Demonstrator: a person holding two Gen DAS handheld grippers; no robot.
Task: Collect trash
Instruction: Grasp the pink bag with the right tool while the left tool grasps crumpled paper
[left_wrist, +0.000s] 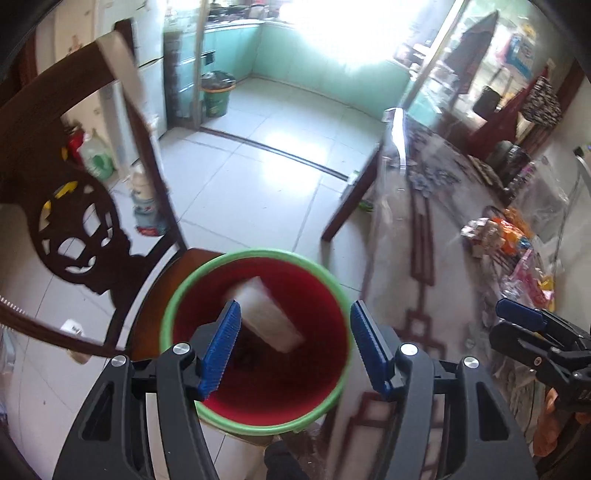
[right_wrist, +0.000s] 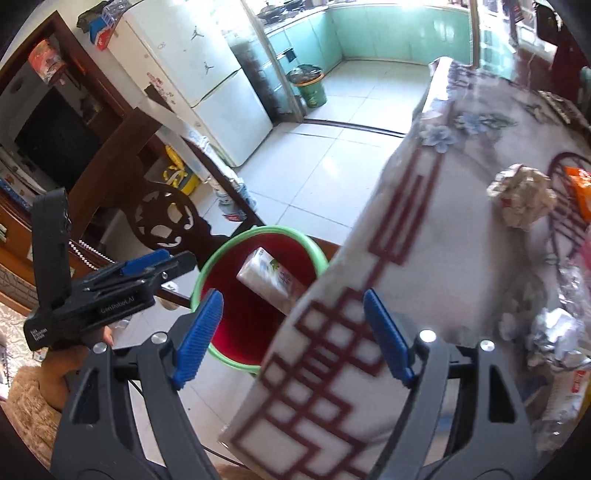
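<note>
A white tissue pack (left_wrist: 267, 317) is being seen tilted inside the red bin (left_wrist: 255, 402) with a green rim, beside the bench (right_wrist: 461, 258). The fingers of the left gripper (left_wrist: 293, 347) and the right gripper (right_wrist: 295, 336) are being kept apart, gripping nothing.

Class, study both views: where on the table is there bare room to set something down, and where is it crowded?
Bare: the table between its near edge and the crumpled paper ball. Crowded: wrappers and foil beyond.
</note>
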